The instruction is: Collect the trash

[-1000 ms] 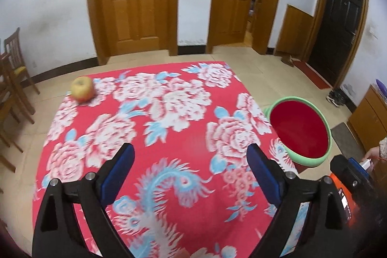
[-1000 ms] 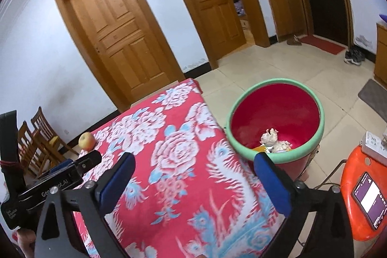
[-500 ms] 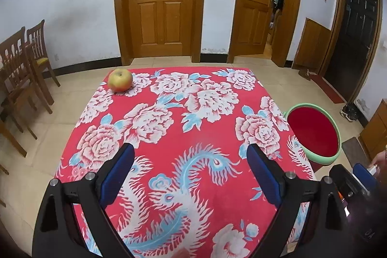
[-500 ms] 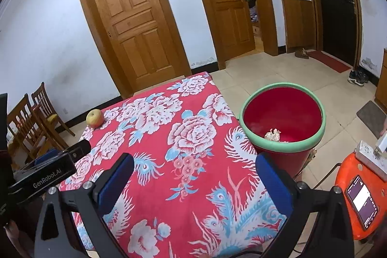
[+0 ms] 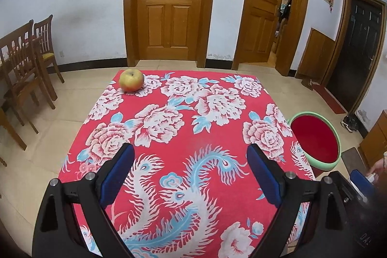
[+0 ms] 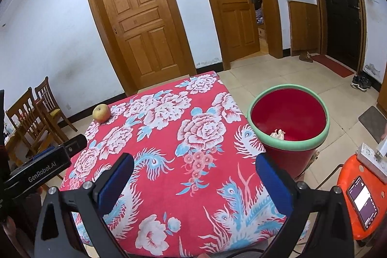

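Only my right view shows crumpled white paper [image 6: 277, 133] inside the red, green-rimmed plastic bin [image 6: 289, 137], beside the red floral tablecloth [image 5: 183, 142]. My left claw [image 5: 191, 173] and right claw [image 6: 194, 181] gape empty. A yellow-red apple [image 5: 131, 80] sits at the cloth's far corner.

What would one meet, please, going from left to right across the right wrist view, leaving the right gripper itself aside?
Left gripper → wooden chairs → apple → floral tablecloth → red bin with crumpled paper → orange stool with phone.
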The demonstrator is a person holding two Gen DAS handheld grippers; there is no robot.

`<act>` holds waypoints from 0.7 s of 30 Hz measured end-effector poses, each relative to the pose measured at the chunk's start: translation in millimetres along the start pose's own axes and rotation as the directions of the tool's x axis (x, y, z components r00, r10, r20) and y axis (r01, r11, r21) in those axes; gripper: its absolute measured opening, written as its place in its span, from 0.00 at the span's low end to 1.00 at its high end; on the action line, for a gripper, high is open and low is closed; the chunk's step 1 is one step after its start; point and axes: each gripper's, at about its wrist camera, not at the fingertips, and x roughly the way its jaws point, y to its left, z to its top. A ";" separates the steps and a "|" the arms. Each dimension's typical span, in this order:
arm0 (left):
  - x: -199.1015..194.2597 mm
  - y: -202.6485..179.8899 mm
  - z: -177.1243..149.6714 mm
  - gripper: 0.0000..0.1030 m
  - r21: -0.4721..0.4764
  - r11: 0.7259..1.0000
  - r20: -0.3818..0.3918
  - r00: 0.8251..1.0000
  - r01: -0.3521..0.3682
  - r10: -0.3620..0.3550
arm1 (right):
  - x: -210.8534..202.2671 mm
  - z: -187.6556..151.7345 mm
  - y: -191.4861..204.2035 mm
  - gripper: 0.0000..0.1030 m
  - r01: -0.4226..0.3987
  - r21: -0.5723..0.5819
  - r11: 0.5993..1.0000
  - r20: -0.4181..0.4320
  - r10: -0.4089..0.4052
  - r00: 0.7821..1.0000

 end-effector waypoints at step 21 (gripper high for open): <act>0.6 2.0 -1.1 0.90 -0.002 1.000 0.000 1.000 -0.001 0.001 | 0.4 -2.3 6.3 0.99 -0.005 -0.006 1.000 -0.002 0.005 1.000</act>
